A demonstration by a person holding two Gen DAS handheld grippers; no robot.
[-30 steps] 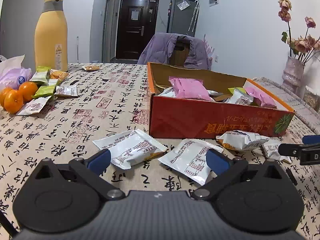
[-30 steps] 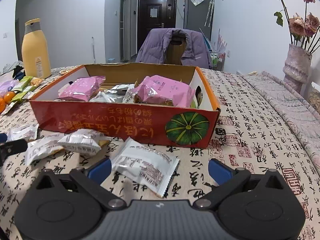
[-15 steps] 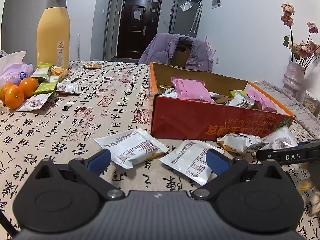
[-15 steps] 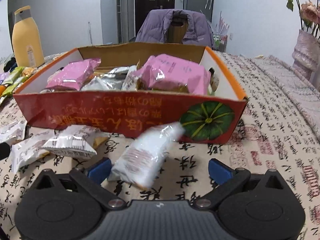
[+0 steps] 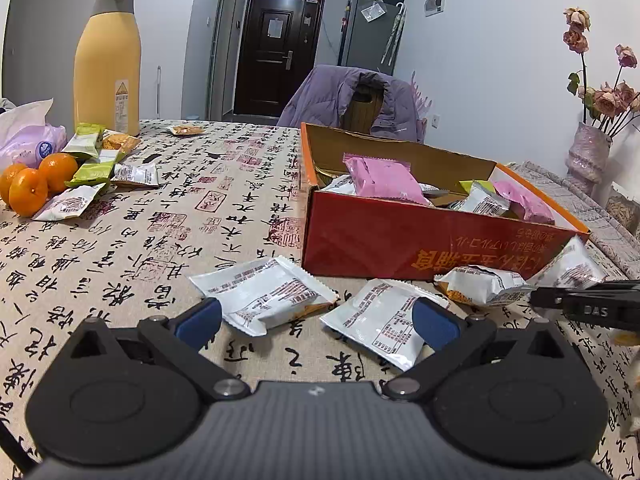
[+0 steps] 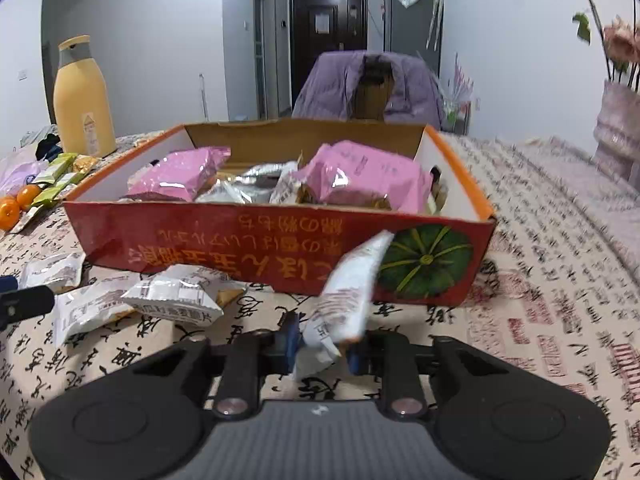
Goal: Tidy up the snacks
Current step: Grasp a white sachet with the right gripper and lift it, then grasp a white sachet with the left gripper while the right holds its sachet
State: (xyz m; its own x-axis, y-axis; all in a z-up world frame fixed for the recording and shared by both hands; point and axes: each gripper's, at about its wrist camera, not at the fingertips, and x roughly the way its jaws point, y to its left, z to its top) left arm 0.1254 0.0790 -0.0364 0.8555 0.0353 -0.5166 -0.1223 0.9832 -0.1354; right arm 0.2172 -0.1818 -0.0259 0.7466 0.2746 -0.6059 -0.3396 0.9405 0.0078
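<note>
Right gripper (image 6: pixel 320 350): low over the tablecloth (image 6: pixel 540 280), fingers pinched on a white snack packet (image 6: pixel 344 300) tilted up before the red box (image 6: pixel 280 240).
Left gripper (image 5: pixel 316 320): spread wide, holding nothing, level above two white packets (image 5: pixel 260 292).
Box contents: pink packets (image 6: pixel 360 176); others partly hidden.

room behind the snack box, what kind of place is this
Probably a lived-in home dining area: a front door, a fridge, and a jacket-draped chair pulled up to the clothed table.
</note>
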